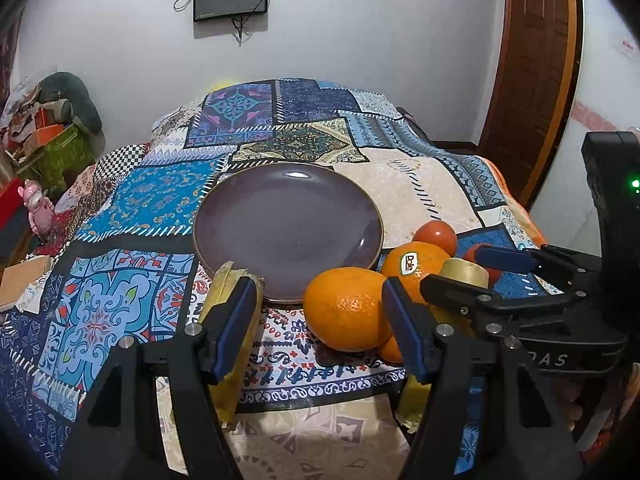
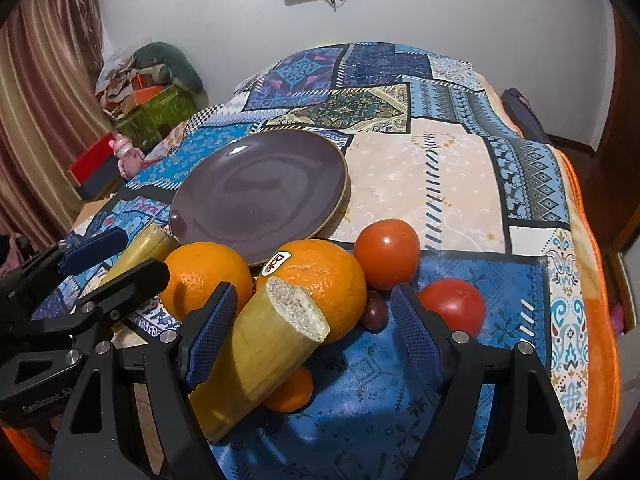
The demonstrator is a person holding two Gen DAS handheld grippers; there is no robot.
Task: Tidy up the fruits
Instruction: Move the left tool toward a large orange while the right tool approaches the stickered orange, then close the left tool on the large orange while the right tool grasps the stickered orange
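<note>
left gripper [image 1: 320,316] hangs low over the patchwork cloth [image 1: 132,208], jaws spread wide and holding nothing. a sugarcane piece [image 1: 230,320] lies just outside its left finger, and the plain orange [image 1: 344,308] sits between the tips. the purple plate [image 1: 288,228] waits bare, just behind the fruit. next over, the dole-stickered orange [image 2: 320,280], touching a second sugarcane piece [image 2: 260,352] that lies inside the right gripper [image 2: 316,328], jaws also spread, nothing pinched yet. a small orange [image 2: 292,392] peeks from under the cane, a dark grape-like fruit [image 2: 374,308] sits behind, and 2 tomatoes [image 2: 386,252] are furthest right. looks like the first pick; the next move likely calls for closing on cane or orange and lifting it to the plate.
</note>
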